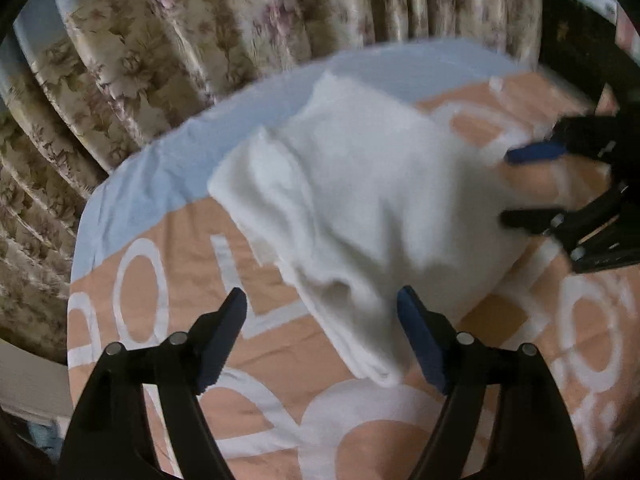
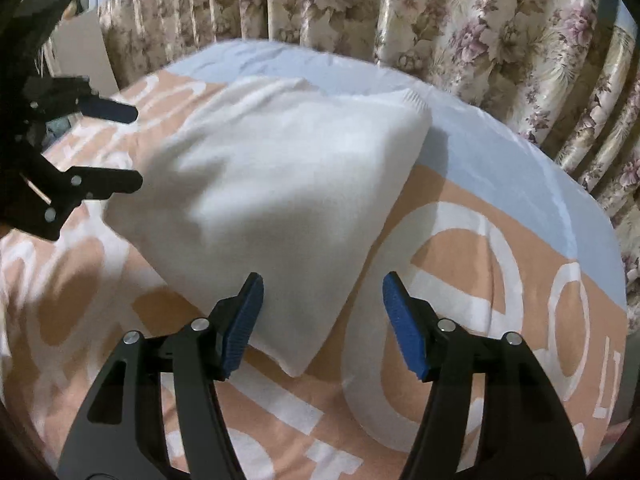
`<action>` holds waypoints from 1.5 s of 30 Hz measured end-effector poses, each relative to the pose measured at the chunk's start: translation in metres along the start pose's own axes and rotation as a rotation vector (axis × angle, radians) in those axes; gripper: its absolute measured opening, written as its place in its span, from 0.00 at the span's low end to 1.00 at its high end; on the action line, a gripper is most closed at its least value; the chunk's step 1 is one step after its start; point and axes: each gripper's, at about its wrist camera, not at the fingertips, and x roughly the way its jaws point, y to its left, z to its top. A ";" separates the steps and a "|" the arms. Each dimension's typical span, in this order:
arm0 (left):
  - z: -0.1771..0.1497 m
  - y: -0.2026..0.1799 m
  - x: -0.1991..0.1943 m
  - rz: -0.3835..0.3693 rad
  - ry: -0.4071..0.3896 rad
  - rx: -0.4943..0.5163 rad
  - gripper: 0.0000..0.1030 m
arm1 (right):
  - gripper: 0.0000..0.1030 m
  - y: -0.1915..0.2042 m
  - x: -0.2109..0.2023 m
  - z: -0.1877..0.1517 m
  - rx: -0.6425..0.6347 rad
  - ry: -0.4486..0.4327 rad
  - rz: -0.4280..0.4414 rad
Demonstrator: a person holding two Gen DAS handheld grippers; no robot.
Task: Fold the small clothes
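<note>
One white knit garment, folded, lies on the bed near its far edge, against the curtain side; folds blurred, garment type unclear. Two claws: left claw wide, empty, over the garment's near corner; right claw wide, empty, likewise. Bedspread lettering cut off.

Left gripper: black arms, blue pads, jaws standing wide apart, nothing pressed between pads, angled steeply downward. Right gripper: same build, jaws parted, pads clear of any contact, also tipped steeply down. Each gripper shows in other's view, at frame edge, fingers pointing inward, blurred. Two grippers face each other from opposite sides, well apart. No hand visible.
</note>
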 end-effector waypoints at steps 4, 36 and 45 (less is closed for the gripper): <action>-0.015 0.015 0.015 -0.052 0.024 -0.047 0.81 | 0.65 -0.004 0.011 -0.014 -0.014 0.025 -0.009; 0.015 0.023 0.066 -0.247 0.076 -0.250 0.99 | 0.94 -0.044 -0.008 0.044 0.209 -0.120 0.029; 0.025 0.015 0.066 -0.301 0.083 -0.139 0.77 | 0.94 -0.046 0.029 0.049 0.192 -0.027 0.070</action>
